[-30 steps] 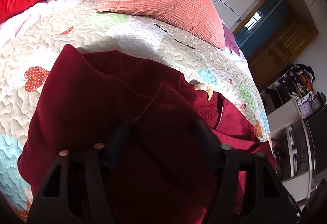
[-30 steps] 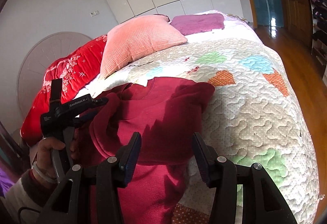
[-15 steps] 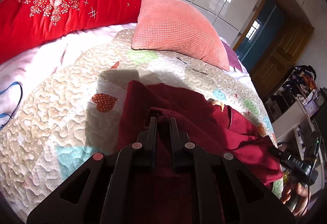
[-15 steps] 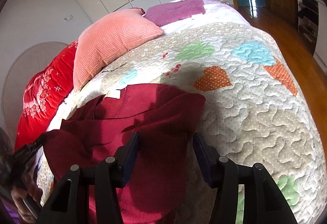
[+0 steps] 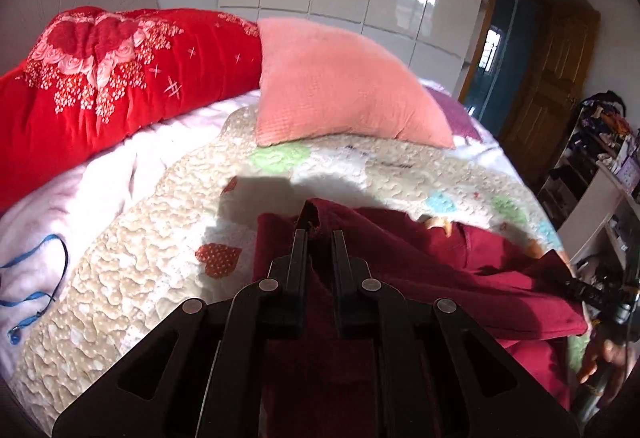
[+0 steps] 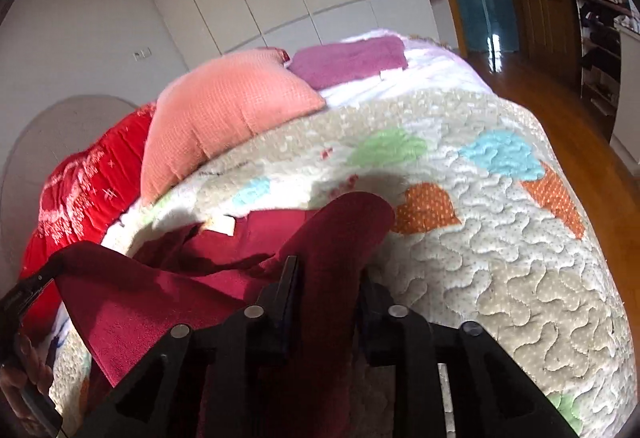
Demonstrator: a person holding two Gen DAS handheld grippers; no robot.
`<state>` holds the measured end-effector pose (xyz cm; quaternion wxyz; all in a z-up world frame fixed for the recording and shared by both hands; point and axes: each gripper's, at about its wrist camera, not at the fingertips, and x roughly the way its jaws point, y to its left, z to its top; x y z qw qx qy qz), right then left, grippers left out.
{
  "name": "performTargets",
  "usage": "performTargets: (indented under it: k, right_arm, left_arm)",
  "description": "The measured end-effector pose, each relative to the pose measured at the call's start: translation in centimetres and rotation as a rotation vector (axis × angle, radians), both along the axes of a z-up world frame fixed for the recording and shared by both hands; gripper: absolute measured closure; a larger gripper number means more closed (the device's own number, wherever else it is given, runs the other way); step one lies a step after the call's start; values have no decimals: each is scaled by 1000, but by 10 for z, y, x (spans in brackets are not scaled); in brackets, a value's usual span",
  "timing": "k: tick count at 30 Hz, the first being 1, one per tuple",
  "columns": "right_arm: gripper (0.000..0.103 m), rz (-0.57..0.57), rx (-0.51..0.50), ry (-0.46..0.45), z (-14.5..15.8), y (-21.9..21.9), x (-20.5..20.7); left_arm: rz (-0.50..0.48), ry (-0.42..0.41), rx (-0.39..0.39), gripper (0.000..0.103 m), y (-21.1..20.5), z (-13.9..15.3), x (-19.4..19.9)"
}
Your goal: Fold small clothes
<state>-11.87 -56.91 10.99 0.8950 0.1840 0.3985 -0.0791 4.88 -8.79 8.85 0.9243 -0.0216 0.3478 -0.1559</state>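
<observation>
A dark red fleece garment (image 5: 432,266) lies on the patchwork quilt (image 5: 132,278) at the near side of the bed. My left gripper (image 5: 319,238) is shut on a raised fold of the garment at its left edge. In the right wrist view the same garment (image 6: 160,302) is lifted off the quilt (image 6: 500,258). My right gripper (image 6: 326,274) is shut on its right part, with cloth bulging up between the fingers. The other gripper and the hand that holds it show at the edge of each view.
A salmon pillow (image 5: 340,86), a red floral duvet (image 5: 100,78) and a purple towel (image 6: 348,58) lie at the head of the bed. A blue cord (image 5: 36,278) lies on the white sheet at left. Wooden floor (image 6: 580,110) and shelves (image 5: 600,166) are to the right.
Both grippers have closed on the red garment, the left first, then the right. Both have lifted and tilted up, raising the cloth off the quilt.
</observation>
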Motion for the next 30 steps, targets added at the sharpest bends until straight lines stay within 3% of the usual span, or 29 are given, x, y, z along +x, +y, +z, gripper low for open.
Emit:
performTargets:
  k: [2,3,5,9,11,13,16,19,20,22,24,28,30]
  right_arm:
    - [62,-43,28,-17,-1,-11,-13]
    - [62,-51,26,-36,5,-13,-21]
    - [62,-13,-20,-62,20,-6,-36]
    - [64,181,-70,-79,30,35,-55]
    - [67,241,-158,11,9,53,-55]
    - [69,205,-210,107,-18,49,-52]
    - [69,174,-109,75,-4,32,-61]
    - [68,109,-93,4,22,19,-73]
    - [66,106,-87,-2,27,17,-75]
    - [53,131,-53,11,31,17,-81]
    - [51,145,-45,32,26,24,-90]
    - [52,157,-176,131,-14,46,-84]
    - [61,154,-206,98,-23,51,-77]
  left_arm:
    - [17,131,62,94,3,-42,9]
    - [20,163,51,94,7,-55,9]
    - [25,137,21,94,13,-55,3]
    - [26,110,64,94,8,-52,-3]
    - [31,115,62,94,10,-55,-4]
    - [35,127,36,93,12,-55,-2]
    - [36,127,33,93,11,-54,-3]
    - [40,124,32,92,10,-56,-4]
    - [44,124,31,92,10,-57,-4]
    - [50,116,33,92,9,-57,-5]
    - [51,110,34,92,8,-59,-6]
    - [57,113,29,92,8,-60,-5]
    - [58,110,28,92,9,-60,-5]
